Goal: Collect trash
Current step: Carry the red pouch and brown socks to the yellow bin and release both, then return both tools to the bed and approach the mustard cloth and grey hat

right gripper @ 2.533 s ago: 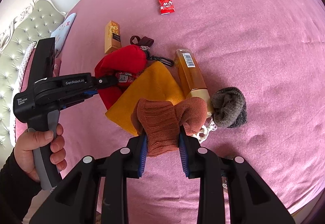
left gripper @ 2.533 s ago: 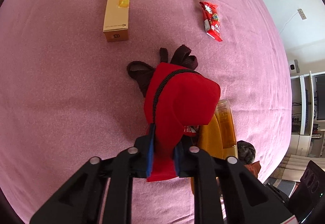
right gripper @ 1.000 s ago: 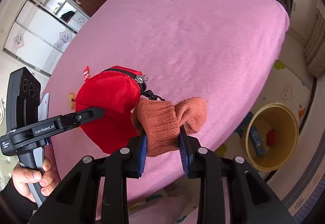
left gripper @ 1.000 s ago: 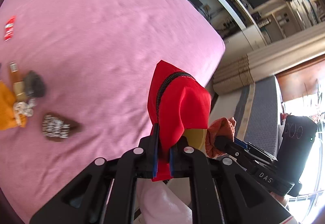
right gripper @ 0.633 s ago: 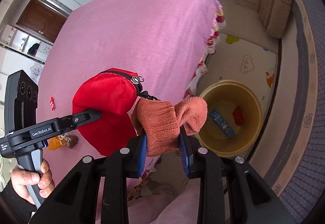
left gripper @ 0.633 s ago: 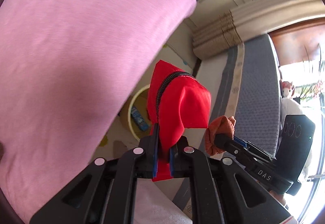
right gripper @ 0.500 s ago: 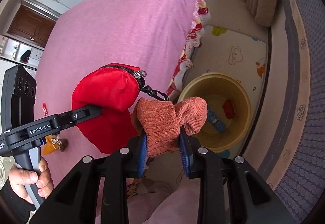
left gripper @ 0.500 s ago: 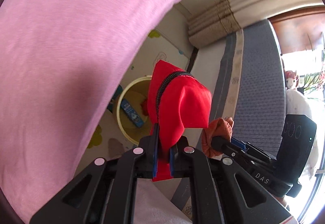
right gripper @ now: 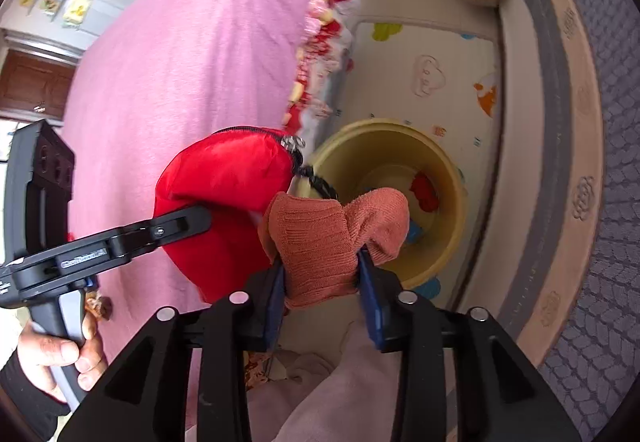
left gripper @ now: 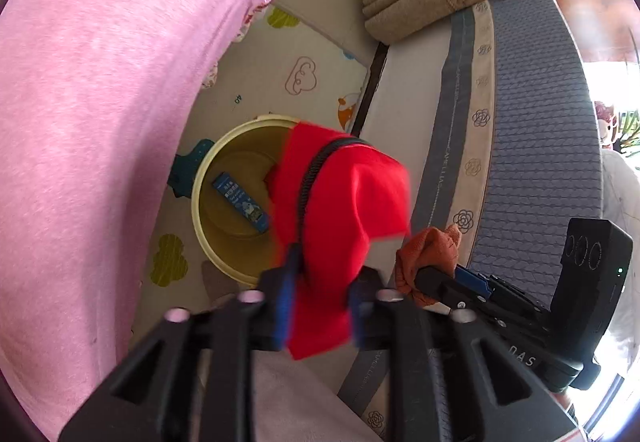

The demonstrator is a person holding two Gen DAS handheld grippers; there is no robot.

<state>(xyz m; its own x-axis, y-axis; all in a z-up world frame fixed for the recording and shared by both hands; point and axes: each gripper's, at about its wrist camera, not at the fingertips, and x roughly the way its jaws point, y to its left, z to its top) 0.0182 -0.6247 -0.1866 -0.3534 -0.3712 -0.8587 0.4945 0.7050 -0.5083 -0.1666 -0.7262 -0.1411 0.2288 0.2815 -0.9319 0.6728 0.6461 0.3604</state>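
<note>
Two drops at once: left gripper opening around the pouch, right gripper opening around the sock; bin at one o'clock, so release squarely above it.

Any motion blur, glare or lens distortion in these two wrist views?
Left wrist view: the fingers and red pouch are smeared by motion, and the window at right is blown out. Right wrist view: sharper overall; the orange sock looks crisp. Both show strong fisheye bending and dark corners.
</note>
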